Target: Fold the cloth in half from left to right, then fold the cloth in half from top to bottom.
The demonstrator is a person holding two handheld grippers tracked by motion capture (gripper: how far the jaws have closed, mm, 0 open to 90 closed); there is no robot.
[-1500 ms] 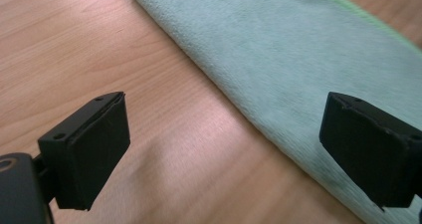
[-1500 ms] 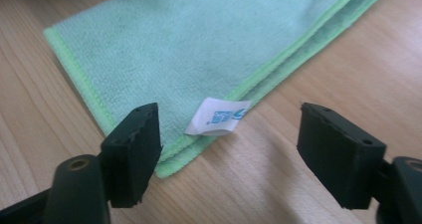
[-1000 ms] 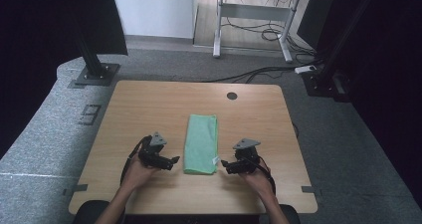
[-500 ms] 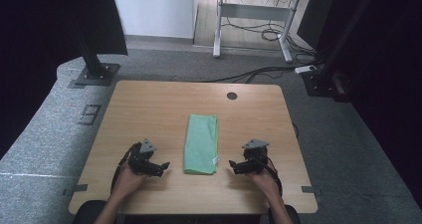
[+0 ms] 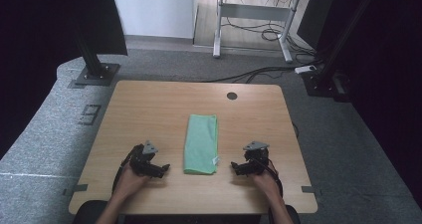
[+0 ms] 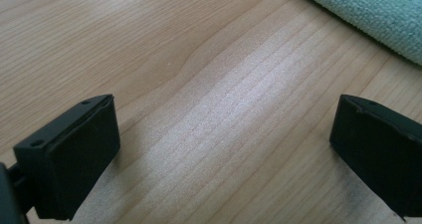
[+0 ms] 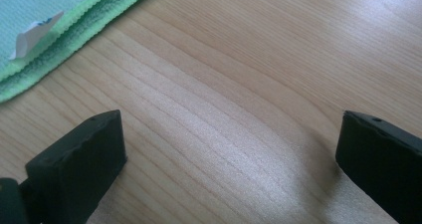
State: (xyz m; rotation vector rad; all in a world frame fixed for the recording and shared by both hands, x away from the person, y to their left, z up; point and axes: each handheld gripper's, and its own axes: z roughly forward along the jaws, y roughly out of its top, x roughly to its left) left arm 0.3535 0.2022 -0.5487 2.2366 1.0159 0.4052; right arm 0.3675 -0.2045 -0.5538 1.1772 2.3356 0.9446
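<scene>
The green towel (image 5: 201,144) lies folded into a narrow strip on the table (image 5: 149,104), so folding looks done. My left gripper (image 5: 160,168) and right gripper (image 5: 237,167) flank it, both gaping, holding nothing.

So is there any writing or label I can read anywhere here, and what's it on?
No text can be read anywhere.
Tag on the towel: white with a trace of blue print, too blurred and folded to read.
Mark on the floor left of the table: looks like digits, too blurred to read for sure.
</scene>
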